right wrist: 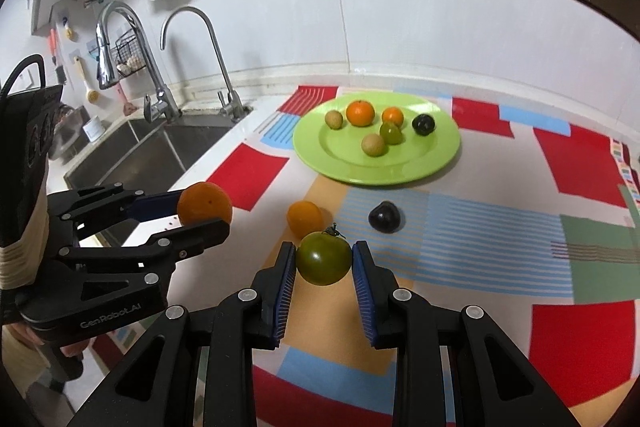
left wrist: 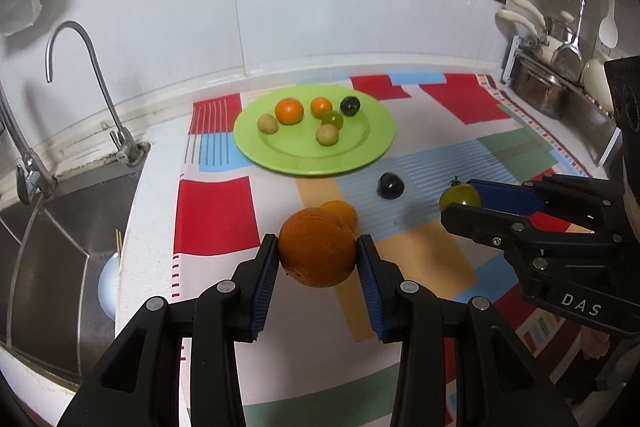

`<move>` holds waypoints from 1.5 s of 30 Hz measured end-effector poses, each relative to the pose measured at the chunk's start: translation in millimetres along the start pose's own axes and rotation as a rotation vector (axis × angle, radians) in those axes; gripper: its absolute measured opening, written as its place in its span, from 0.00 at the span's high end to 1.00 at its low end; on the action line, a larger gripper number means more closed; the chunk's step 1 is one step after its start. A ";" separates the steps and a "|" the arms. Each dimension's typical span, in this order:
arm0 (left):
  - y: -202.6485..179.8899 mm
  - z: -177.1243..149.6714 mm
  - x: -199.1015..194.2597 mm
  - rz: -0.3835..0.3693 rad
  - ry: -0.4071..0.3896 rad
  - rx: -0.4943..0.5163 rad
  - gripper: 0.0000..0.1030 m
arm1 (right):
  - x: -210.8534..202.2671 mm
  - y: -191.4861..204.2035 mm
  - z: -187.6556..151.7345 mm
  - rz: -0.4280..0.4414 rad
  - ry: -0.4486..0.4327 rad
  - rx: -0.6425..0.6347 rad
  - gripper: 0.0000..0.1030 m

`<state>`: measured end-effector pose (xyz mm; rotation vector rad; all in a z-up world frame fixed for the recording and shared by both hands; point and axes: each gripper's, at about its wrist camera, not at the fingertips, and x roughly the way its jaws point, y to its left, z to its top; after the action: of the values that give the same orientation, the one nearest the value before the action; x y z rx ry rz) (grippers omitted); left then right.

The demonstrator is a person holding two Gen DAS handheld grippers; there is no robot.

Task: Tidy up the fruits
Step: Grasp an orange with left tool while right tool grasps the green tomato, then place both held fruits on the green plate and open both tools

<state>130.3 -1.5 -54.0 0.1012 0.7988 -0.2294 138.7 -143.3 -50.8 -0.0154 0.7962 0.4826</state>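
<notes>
Fruit is counted first: six pieces lie on the round lime-green plate (right wrist: pixel 440 155) — two orange mandarins, two pale tan longan-like balls, one light green grape-like fruit and one dark purple one. Two more rest on the patchwork cloth (right wrist: pixel 480 227) of red, blue, tan and green blocks, in front of the plate: a small orange mandarin (right wrist: pixel 305 217) and, to its right, a dark purple plum-like fruit (right wrist: pixel 385 217). Two more are held off the cloth, making ten in all.

At the far left sits the steel sink (right wrist: pixel 132 155) with two curved chrome taps behind it.

The left gripper (left wrist: pixel 317 251), black with blue ribbed pads, is clenched on a large round orange (left wrist: pixel 316 247) with dimpled, dull peel; both pads press its sides and it hangs clear of the cloth, near the counter's edge beside the sink. The gripper slopes downward toward the plate.

To the right, the right gripper (right wrist: pixel 324 259) grasps a round green tomato (right wrist: pixel 323 258), dark-shouldered and yellowish below, its dried stem on top, pinched between both blue pads above the tan patch. This gripper slopes downward likewise, alongside the left one.
</notes>
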 end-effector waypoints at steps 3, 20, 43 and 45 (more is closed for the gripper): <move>-4.1 4.1 -7.1 0.003 -0.015 -0.002 0.62 | -9.3 -0.7 4.6 0.000 -0.015 -0.003 0.71; -15.0 39.9 -32.1 0.020 -0.120 -0.032 0.62 | -41.9 -14.3 37.3 0.011 -0.118 -0.006 0.71; 1.6 121.1 8.7 0.016 -0.157 -0.038 0.62 | -16.2 -49.4 115.8 0.002 -0.192 -0.008 0.71; 3.6 126.8 16.0 0.029 -0.155 -0.031 0.62 | -9.1 -52.7 123.3 0.012 -0.188 -0.003 0.71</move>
<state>230.5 -23.0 22.5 0.0644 0.6462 -0.1951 239.7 -170.4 33.7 0.0314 0.6113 0.4887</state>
